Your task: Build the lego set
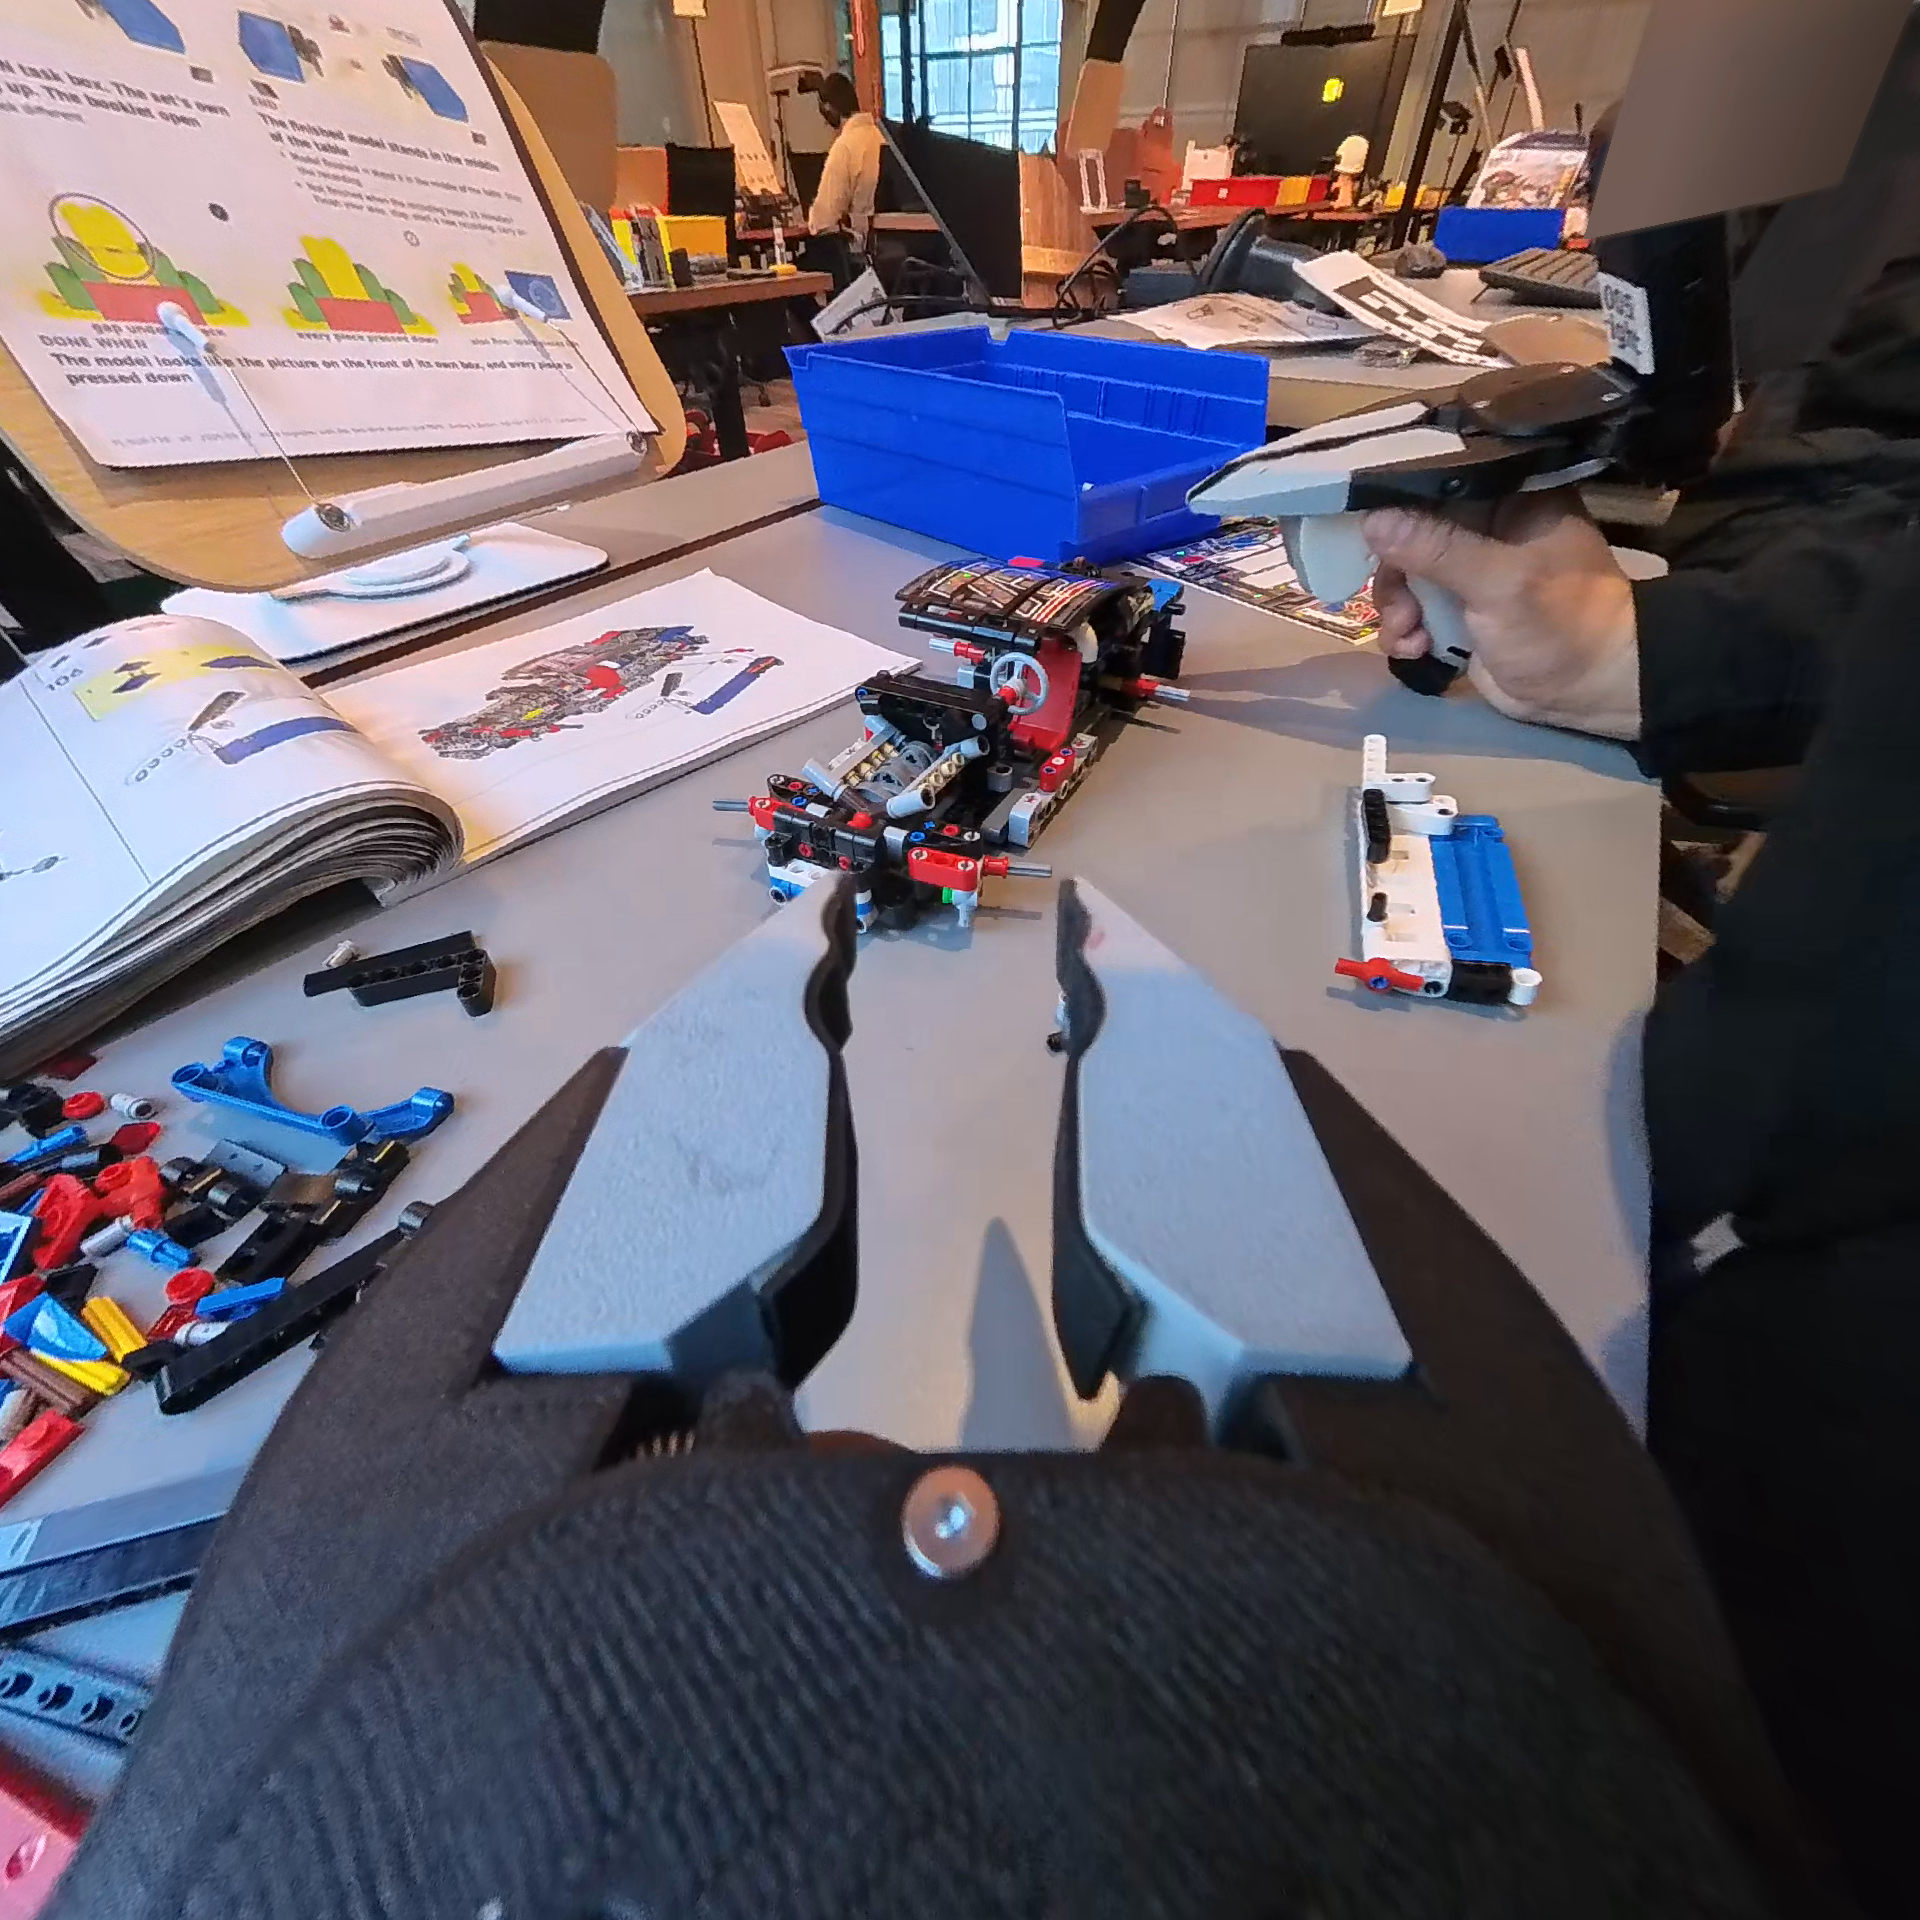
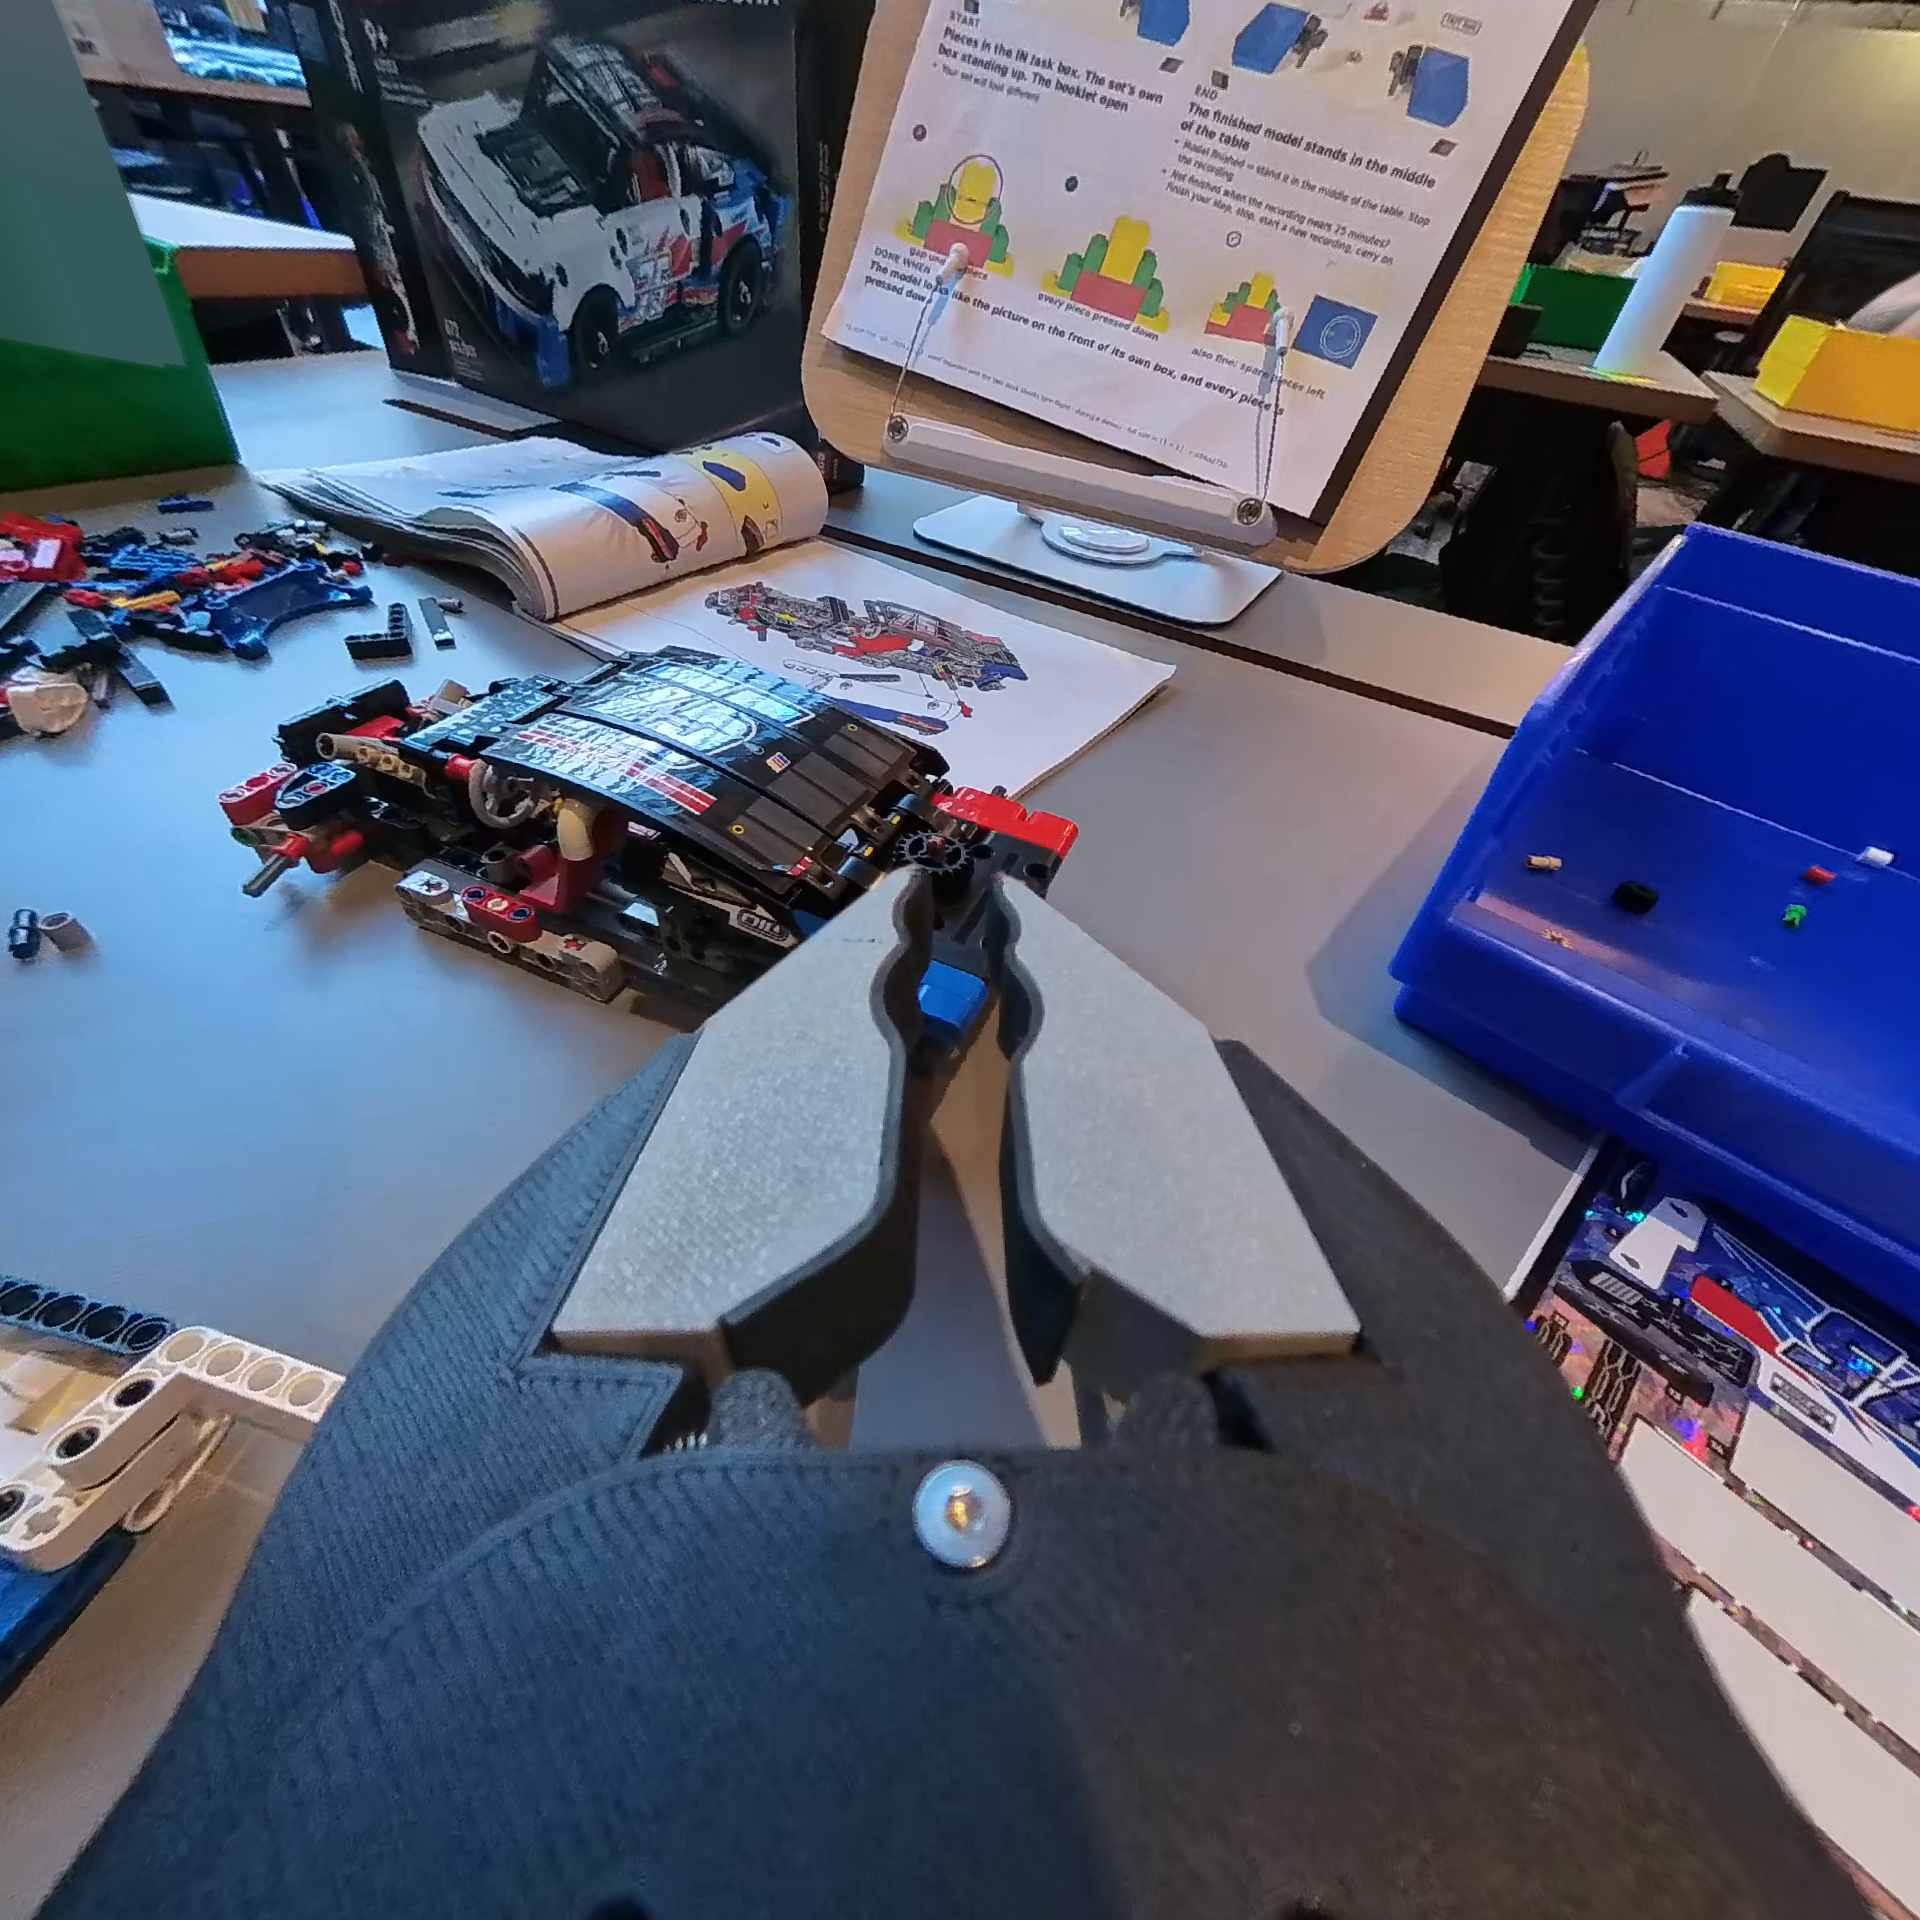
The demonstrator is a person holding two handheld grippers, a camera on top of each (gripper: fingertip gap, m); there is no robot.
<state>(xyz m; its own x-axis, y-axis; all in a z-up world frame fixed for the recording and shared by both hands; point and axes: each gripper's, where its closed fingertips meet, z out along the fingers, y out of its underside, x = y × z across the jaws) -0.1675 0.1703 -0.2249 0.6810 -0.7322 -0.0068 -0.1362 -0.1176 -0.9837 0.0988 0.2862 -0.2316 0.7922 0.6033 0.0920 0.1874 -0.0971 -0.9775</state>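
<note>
- The left gripper (image 1: 956, 914) hangs above the grey table (image 1: 1195, 831), with its fingers clearly apart and nothing between them. Its tips are near the front end of the car (image 1: 977, 748).
- The car is half built and stands in the middle of the table. It has a black roof with stickers, red parts and a steering wheel; axle pins stick out at the sides, with no wheels on them.
- The right gripper (image 2: 951, 914) has its fingers close together with only a narrow gap. I cannot tell if they hold something. The tips are at the rear end of the car (image 2: 623, 790), just by a black gear (image 2: 935, 852) and a blue piece (image 2: 951, 1003).
- In the left wrist view a hand (image 1: 1507, 623) holds the right gripper (image 1: 1226, 494) above the table, near the bin (image 1: 1039, 436).
- A white and blue panel (image 1: 1439, 883) lies flat on the table, apart from the car, on its right.
- The open booklet (image 1: 582, 707) lies to the left of the car.
- Loose pieces (image 1: 135, 1247) in red, blue, black and yellow are spread at the left side of the table. A black angled beam (image 1: 416, 971) lies alone near the booklet.
- The blue bin (image 2: 1714, 831) stands behind the car and has a few small pieces in it.
- A sheet on a wooden stand (image 2: 1143, 260) is behind the booklet, and the set's box (image 2: 603, 197) stands upright beside it.
</note>
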